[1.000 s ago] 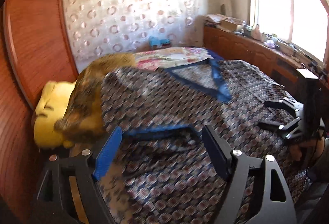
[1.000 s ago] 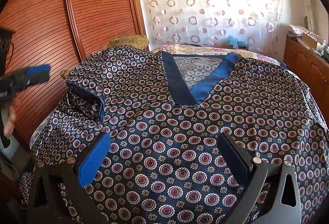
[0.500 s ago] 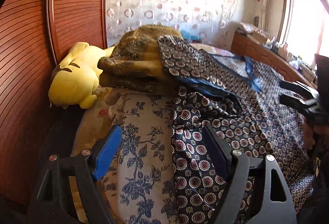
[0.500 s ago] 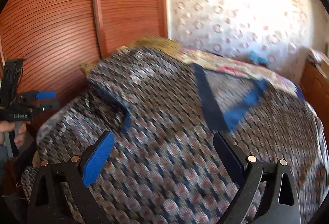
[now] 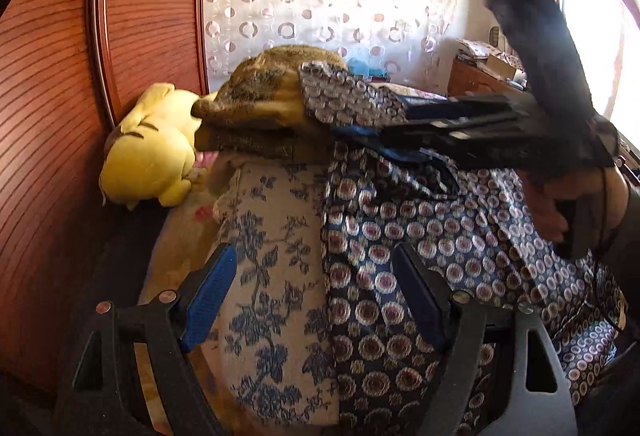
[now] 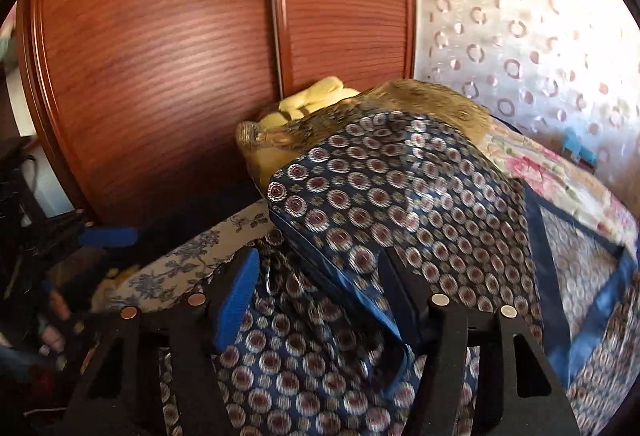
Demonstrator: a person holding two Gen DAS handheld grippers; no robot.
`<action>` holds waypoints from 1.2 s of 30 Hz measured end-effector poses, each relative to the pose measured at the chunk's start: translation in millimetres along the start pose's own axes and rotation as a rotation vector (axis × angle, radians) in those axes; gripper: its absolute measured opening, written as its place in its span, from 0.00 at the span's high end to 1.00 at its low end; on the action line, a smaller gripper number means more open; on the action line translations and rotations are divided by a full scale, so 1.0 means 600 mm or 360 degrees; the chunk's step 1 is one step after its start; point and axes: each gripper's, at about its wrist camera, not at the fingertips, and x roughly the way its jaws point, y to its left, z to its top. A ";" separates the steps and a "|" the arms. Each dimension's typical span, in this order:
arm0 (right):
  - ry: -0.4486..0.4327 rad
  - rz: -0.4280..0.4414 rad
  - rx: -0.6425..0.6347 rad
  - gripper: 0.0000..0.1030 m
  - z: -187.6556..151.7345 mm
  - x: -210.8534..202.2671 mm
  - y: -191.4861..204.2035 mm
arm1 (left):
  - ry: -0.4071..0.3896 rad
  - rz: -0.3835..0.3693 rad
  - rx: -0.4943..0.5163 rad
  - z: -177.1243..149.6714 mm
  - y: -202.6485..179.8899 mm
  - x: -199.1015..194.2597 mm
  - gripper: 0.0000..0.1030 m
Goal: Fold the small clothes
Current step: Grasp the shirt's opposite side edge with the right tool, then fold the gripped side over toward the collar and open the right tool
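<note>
A navy top with a round medallion print and blue trim (image 5: 400, 236) lies spread on the bed; it also shows in the right wrist view (image 6: 400, 187). Its left sleeve lies against the brown cushion. My left gripper (image 5: 316, 292) is open and empty, low over the top's left edge and the floral bedsheet. My right gripper (image 6: 320, 288) is open, jaws either side of the sleeve's blue-trimmed hem, not closed on it. In the left wrist view the right gripper (image 5: 404, 133) reaches in from the right at the sleeve.
A yellow plush toy (image 5: 148, 147) and a brown patterned cushion (image 5: 264, 99) lie at the bed's left side, against the wooden wardrobe doors (image 6: 180, 55). The floral bedsheet (image 5: 272, 276) is bare left of the top. A curtain (image 5: 320, 3) hangs behind.
My right gripper has swung left across the top to the left sleeve. My left gripper has turned left and come down at the top's left edge. Both stayed open.
</note>
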 end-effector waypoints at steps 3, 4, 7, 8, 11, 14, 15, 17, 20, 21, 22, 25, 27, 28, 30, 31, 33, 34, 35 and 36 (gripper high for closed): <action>0.0060 -0.0038 -0.0045 0.39 0.014 0.028 0.009 | 0.0030 0.0001 -0.0025 -0.011 0.006 0.006 0.21; 0.0084 -0.0059 -0.0060 0.45 0.018 0.037 0.010 | 0.0036 0.0002 -0.0033 -0.013 0.007 0.007 0.21; 0.0150 -0.0101 -0.0076 0.79 0.034 0.073 0.019 | 0.0037 -0.0003 -0.0039 -0.015 0.008 0.007 0.21; 0.0150 -0.0106 -0.0082 0.83 0.037 0.075 0.019 | 0.0035 -0.0005 -0.0037 -0.015 0.008 0.006 0.22; 0.0121 -0.0091 -0.0062 0.94 0.043 0.067 0.013 | 0.0030 -0.0014 -0.0034 -0.015 0.005 0.006 0.21; -0.0020 -0.0053 0.0057 0.94 0.055 0.030 -0.006 | 0.0029 -0.0027 -0.0031 -0.015 -0.001 0.006 0.21; -0.0067 -0.0060 0.0105 0.94 0.059 0.017 -0.018 | 0.0029 -0.0031 -0.0029 -0.014 -0.002 0.006 0.21; -0.0130 -0.0149 0.0185 0.94 0.065 -0.003 -0.045 | 0.0031 -0.0037 -0.0018 -0.012 -0.008 0.008 0.21; -0.0118 -0.0277 0.0338 0.94 0.059 -0.014 -0.092 | 0.0023 -0.0051 -0.0006 -0.005 -0.017 0.010 0.21; -0.0078 -0.0330 0.0400 0.94 0.055 -0.007 -0.113 | 0.0020 -0.0057 -0.0001 -0.003 -0.020 0.011 0.21; -0.0029 -0.0368 0.0437 0.86 0.051 -0.002 -0.126 | 0.0017 -0.0061 0.0006 0.000 -0.025 0.013 0.21; 0.0026 -0.0401 0.0472 0.77 0.038 0.008 -0.150 | -0.0002 -0.0072 0.0021 0.011 -0.032 0.016 0.21; 0.0027 -0.0406 0.0470 0.72 0.029 0.003 -0.157 | -0.0013 -0.0076 0.0033 0.023 -0.038 0.020 0.21; 0.0027 -0.0399 0.0469 0.63 0.026 0.001 -0.161 | -0.0022 -0.0077 0.0036 0.028 -0.041 0.021 0.21; 0.0003 -0.0395 0.0456 0.53 0.015 -0.019 -0.163 | -0.0032 -0.0084 0.0041 0.040 -0.050 0.024 0.21; -0.0009 -0.0395 0.0447 0.50 0.007 -0.028 -0.164 | -0.0041 -0.0096 0.0047 0.048 -0.057 0.027 0.21; -0.0014 -0.0411 0.0435 0.44 -0.018 -0.055 -0.168 | -0.0053 -0.0120 0.0063 0.059 -0.071 0.031 0.21; -0.0013 -0.0418 0.0431 0.43 -0.030 -0.062 -0.172 | -0.0056 -0.0134 0.0077 0.065 -0.081 0.034 0.21; -0.0011 -0.0428 0.0432 0.43 -0.042 -0.075 -0.177 | -0.0056 -0.0150 0.0095 0.072 -0.092 0.040 0.21; -0.0004 -0.0438 0.0442 0.42 -0.054 -0.085 -0.179 | -0.0054 -0.0165 0.0113 0.077 -0.104 0.046 0.21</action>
